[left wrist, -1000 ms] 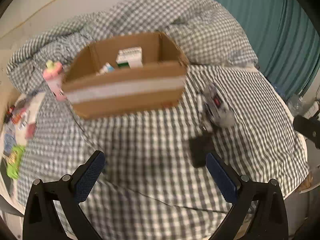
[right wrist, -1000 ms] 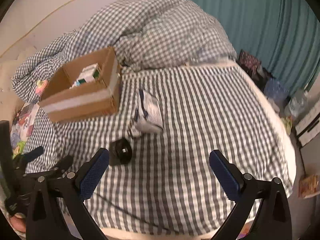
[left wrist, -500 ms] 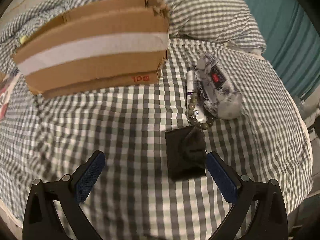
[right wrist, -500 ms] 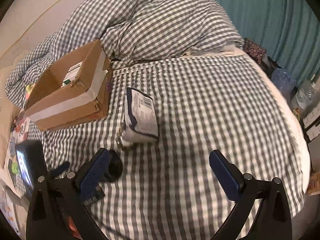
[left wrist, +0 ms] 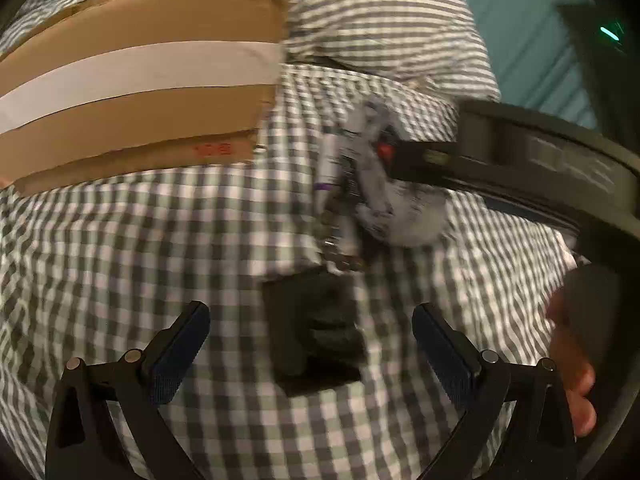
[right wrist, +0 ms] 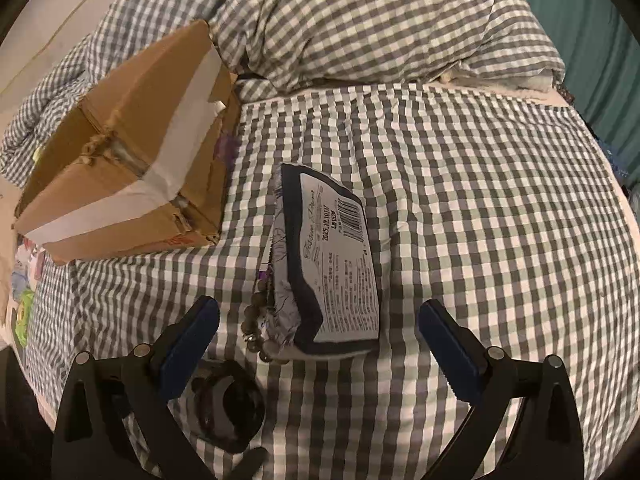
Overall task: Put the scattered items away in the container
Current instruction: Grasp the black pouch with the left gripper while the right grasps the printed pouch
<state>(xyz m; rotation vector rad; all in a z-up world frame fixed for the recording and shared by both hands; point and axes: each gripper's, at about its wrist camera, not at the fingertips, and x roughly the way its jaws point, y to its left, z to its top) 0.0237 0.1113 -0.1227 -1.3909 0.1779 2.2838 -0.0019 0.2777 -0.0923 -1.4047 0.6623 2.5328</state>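
Both grippers hang over a bed (right wrist: 480, 200) covered in a grey-and-white checked sheet, and both are spread wide with nothing between their blue pads. In the left wrist view, the left gripper (left wrist: 311, 354) frames a small black object (left wrist: 316, 328) that lies flat on the sheet between its fingers without either pad touching it; the picture is blurred by motion, so what the object is cannot be told. Just beyond it lies a string of beads (left wrist: 340, 256), and past that a soft tissue pack (left wrist: 384, 196) with a slim white tube (left wrist: 329, 160) along its left side. The cardboard box (left wrist: 140, 92), banded with white tape, stands at the far left on the sheet, well apart from these things. At the right of this view the right gripper's dark body crosses above the tissue pack, and a hand (left wrist: 572, 372) shows at the near right edge. In the right wrist view, the right gripper (right wrist: 318, 338) is lined up on the tissue pack (right wrist: 332, 264), which lies label up between its fingers, untouched. The beads (right wrist: 256, 320) curl against the pack's left edge, the black object (right wrist: 228, 408) sits at the near left, partly behind the left finger, and the box (right wrist: 132, 152) rests to the far left beside a bunched checked duvet (right wrist: 380, 20).
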